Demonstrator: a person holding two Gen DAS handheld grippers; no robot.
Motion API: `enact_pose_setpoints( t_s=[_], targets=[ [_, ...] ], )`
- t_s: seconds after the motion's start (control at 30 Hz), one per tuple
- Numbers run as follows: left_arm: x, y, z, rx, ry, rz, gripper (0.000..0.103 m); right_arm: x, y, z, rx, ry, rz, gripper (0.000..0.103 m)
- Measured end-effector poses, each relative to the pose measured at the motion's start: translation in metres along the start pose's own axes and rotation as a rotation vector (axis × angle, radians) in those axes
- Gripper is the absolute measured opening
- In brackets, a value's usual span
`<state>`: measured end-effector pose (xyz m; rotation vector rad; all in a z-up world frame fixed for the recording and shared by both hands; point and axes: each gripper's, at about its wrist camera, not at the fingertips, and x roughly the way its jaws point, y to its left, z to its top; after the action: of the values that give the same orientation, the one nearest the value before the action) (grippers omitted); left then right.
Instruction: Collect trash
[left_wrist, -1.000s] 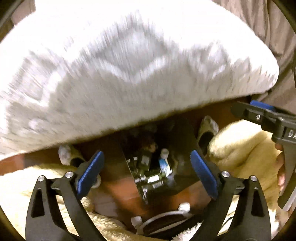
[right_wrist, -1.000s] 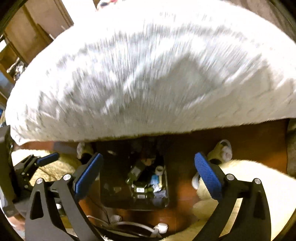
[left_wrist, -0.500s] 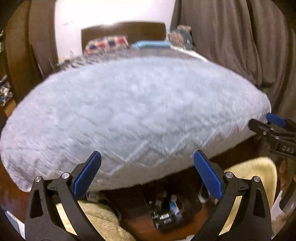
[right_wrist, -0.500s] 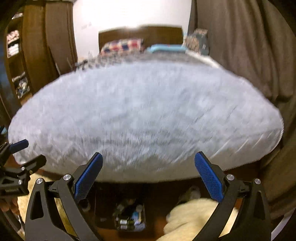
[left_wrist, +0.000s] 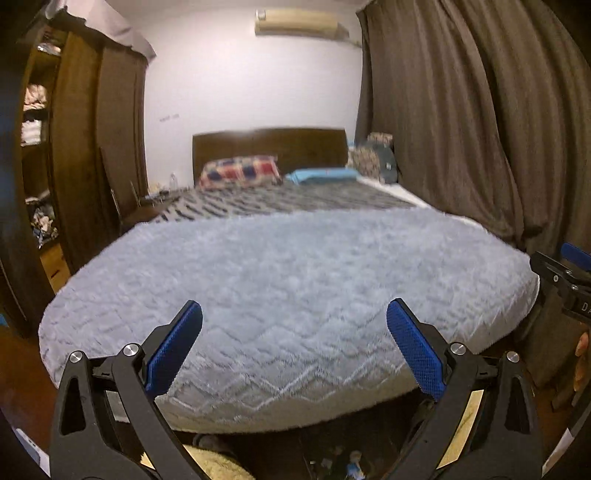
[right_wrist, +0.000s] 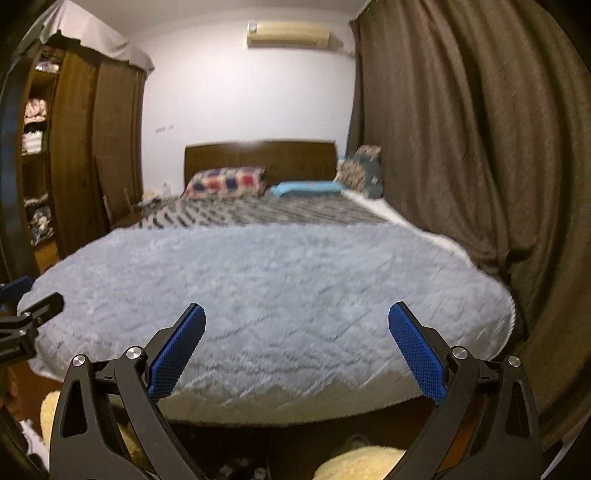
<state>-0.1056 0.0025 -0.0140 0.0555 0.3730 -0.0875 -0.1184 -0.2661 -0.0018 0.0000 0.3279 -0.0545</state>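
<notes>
A bedroom fills both views: a white far wall with an air conditioner (left_wrist: 301, 23) mounted high, a dark wooden headboard (left_wrist: 269, 142) below it, brown curtains (left_wrist: 461, 122) down the right side, and an open wooden wardrobe (right_wrist: 55, 147) with folded clothes on the left. The bed (left_wrist: 288, 302) runs from the headboard toward the cameras. Its near half is covered by a fluffy pale grey blanket (right_wrist: 273, 291) with a zigzag pattern, and the far half by a dark striped cover (left_wrist: 280, 201). At the head lie a red, blue and cream checked pillow (left_wrist: 238, 171) and, to its right, a turquoise pillow (left_wrist: 321, 174); a patterned cushion (right_wrist: 360, 168) leans near the curtain.

The left gripper (left_wrist: 294, 347) hangs above the near edge of the bed with its blue-padded fingers spread wide and nothing between them. The right gripper (right_wrist: 296, 349) sits the same way, fingers well apart and empty. Each tool also appears at the edge of the other's view.

Below the bed's near edge, on the dark floor, a small clutter of trash (left_wrist: 347, 465) shows at the bottom of the left view, too shadowed to tell apart; in the right view it shows only as a few faint scraps. Cream fleece (right_wrist: 354, 463) lies on the floor just beside it.
</notes>
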Motion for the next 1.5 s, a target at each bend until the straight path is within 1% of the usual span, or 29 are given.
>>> enact_pose_setpoints(
  t_s=[0.13,0.33,0.57,0.83,1.5],
  targets=[
    [-0.017,0.0,0.01,0.004,-0.058,0.031,0.095,-0.012,-0.008,0.006,0.018,-0.043,-0.017,0.1],
    [-0.026,0.002,0.015,-0.007,-0.088,0.044,0.095,-0.018,-0.015,0.011,0.03,-0.056,-0.032,0.1],
    [-0.03,0.005,0.015,-0.011,-0.084,0.049,0.095,-0.016,-0.012,0.009,0.026,-0.05,-0.031,0.1],
    [-0.026,0.007,0.013,-0.02,-0.068,0.055,0.095,-0.015,-0.01,0.008,0.026,-0.045,-0.028,0.1],
    [-0.023,0.005,0.01,-0.019,-0.063,0.048,0.095,-0.018,-0.007,0.007,0.033,-0.047,-0.025,0.1]
  ],
)
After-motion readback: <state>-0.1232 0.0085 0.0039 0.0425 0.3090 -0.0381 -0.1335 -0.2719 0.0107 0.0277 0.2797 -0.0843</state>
